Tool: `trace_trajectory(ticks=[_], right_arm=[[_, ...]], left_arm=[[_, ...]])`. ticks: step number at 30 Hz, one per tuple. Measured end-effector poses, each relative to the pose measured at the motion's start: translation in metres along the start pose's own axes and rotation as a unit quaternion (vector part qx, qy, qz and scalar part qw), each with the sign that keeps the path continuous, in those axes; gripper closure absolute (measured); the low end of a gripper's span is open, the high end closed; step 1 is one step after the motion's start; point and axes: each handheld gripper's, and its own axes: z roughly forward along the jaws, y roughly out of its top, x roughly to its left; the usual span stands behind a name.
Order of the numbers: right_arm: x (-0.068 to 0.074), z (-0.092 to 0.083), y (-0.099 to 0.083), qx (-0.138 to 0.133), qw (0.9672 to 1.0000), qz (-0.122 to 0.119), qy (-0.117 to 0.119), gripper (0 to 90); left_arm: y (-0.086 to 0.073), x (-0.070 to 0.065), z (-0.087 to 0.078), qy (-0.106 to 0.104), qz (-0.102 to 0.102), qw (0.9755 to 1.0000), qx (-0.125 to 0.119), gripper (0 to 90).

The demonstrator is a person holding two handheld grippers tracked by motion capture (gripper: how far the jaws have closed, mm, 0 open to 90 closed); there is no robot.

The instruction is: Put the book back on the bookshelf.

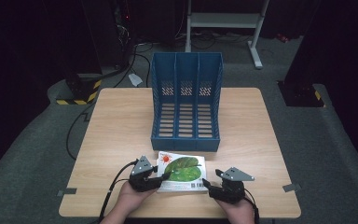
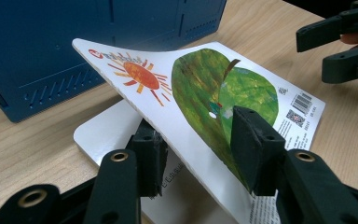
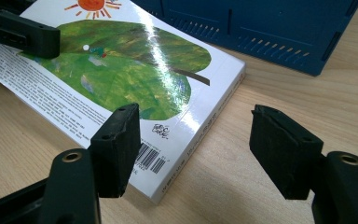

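Note:
A picture book (image 1: 182,173) with a green leaf and an orange sun on its cover lies near the table's front edge, just in front of the blue file rack (image 1: 186,140). My left gripper (image 1: 164,176) is at the book's left edge. In the left gripper view the cover (image 2: 205,88) is lifted and slants between the jaws, one jaw under it and one over it, with a gap still between the pads; the left gripper (image 2: 198,135) is open. My right gripper (image 3: 196,135) stands open at the book's (image 3: 121,70) right corner, one jaw above the barcode.
The wooden table (image 1: 121,121) has bare room left and right of the three-slot rack (image 2: 37,46). A white desk frame (image 1: 256,42) and cables stand on the floor behind. Tape marks sit at the table's front corners.

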Motion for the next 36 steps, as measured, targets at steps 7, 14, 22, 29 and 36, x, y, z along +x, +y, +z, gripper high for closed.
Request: trace_trajectory(ticks=[7, 14, 22, 29, 36], right_arm=[[-0.001, 0.016, 0.014, 0.034, 0.9993, 0.011, 0.010, 30.0], [0.007, 0.021, 0.024, 0.027, 0.9993, -0.001, 0.024, 31.8], [-0.003, 0.024, 0.011, 0.031, 0.9986, 0.020, 0.039, 31.7], [-0.004, 0.027, 0.011, 0.030, 0.9983, 0.031, 0.040, 28.2], [-0.008, 0.033, 0.011, 0.034, 0.9970, 0.049, 0.050, 23.0]], left_arm=[[-0.002, 0.001, -0.004, -0.015, 0.011, 0.9997, -0.014, 57.8], [0.000, -0.007, -0.009, -0.003, 0.038, 0.9989, -0.029, 58.8], [0.000, -0.011, -0.011, -0.003, 0.069, 0.9968, -0.040, 59.0], [0.000, -0.014, -0.013, 0.000, 0.093, 0.9944, -0.051, 59.3], [0.001, -0.018, -0.016, 0.001, 0.116, 0.9912, -0.063, 60.0]])
